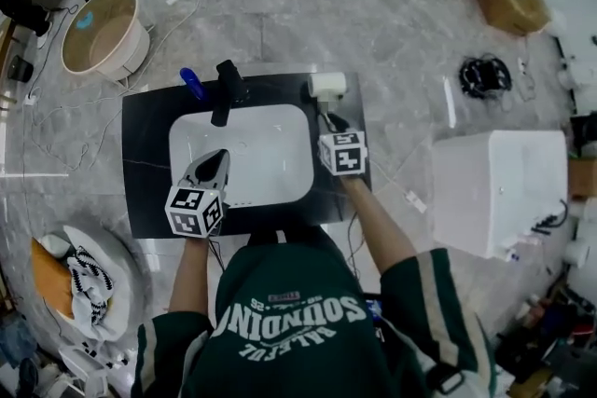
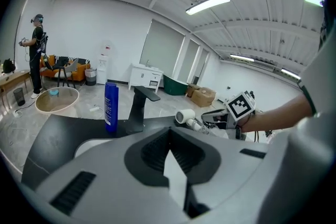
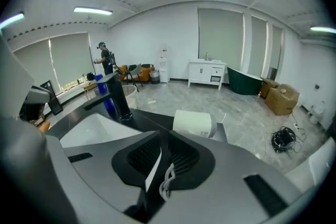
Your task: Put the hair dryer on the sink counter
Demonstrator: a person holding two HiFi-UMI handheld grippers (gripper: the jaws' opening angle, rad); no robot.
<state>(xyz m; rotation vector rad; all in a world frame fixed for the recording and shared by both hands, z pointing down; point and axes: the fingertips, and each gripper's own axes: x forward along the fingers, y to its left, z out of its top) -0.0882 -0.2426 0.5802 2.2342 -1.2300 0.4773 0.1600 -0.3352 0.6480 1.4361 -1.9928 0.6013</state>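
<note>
The white hair dryer [image 1: 326, 86] lies on the back right corner of the black sink counter [image 1: 145, 154]; it also shows in the left gripper view [image 2: 185, 116] and the right gripper view [image 3: 192, 124]. My right gripper [image 1: 333, 121] sits just in front of it over the counter's right side. Its jaws [image 3: 160, 176] are shut on the dryer's white coiled cord [image 3: 167, 183]. My left gripper [image 1: 215, 161] hovers over the white basin [image 1: 270, 168], its jaws [image 2: 170, 157] shut with nothing in them.
A black faucet [image 1: 227, 89] and a blue bottle [image 1: 191, 83] stand at the counter's back edge. On the floor are a round tub [image 1: 101, 31], a white box [image 1: 499, 191], a cardboard box [image 1: 508, 0], a cable coil [image 1: 485, 75] and a basket of cloth [image 1: 79, 280].
</note>
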